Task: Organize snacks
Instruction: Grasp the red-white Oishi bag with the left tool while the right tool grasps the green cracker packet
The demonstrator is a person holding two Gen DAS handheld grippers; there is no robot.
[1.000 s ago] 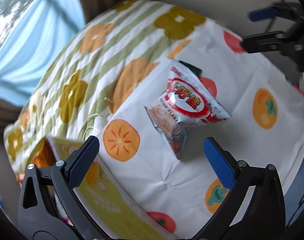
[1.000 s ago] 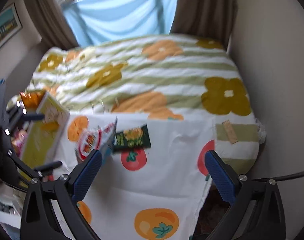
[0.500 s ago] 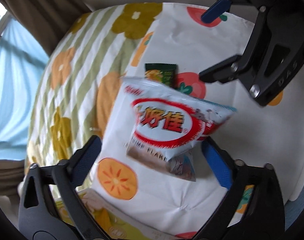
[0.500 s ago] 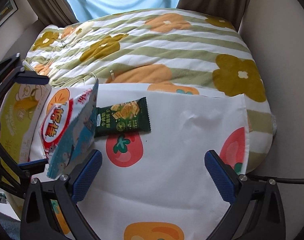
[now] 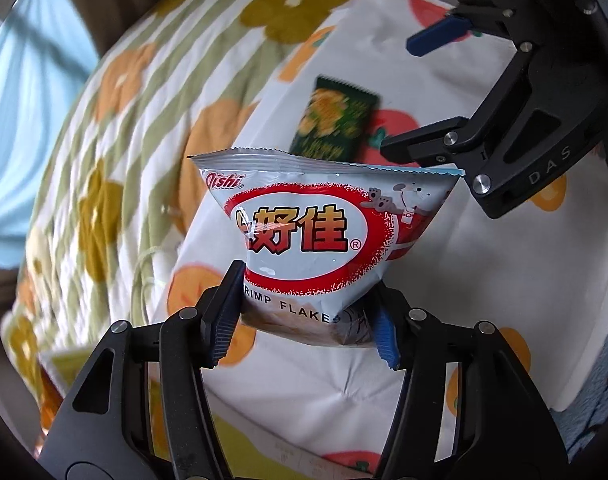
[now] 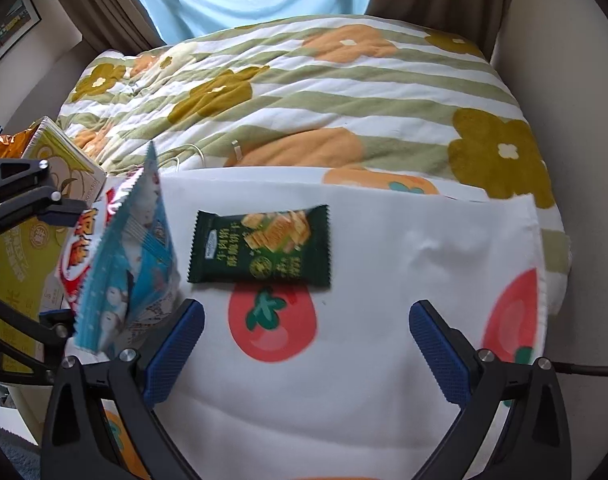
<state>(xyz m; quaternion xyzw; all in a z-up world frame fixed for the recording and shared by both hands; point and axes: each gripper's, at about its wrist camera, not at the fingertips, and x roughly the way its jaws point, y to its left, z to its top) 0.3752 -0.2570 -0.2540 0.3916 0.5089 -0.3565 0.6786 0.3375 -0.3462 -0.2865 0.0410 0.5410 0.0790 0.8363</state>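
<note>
Gripping with both pads, my left gripper [image 5: 304,312] is pinching the puffy white-and-red foil shrimp-flake bag [image 5: 316,240] by its bottom edge; air inside could let it slip. Just ahead of my wide-open right gripper [image 6: 304,344], the dark green cracker packet [image 6: 259,246] is lying, risking a collision.

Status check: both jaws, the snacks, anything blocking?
Left gripper jaws shut on the white-and-red shrimp flakes bag. Right gripper jaws open, empty, above the dark green cracker packet lying flat on the fruit-print cloth. Nothing in the way.
</note>
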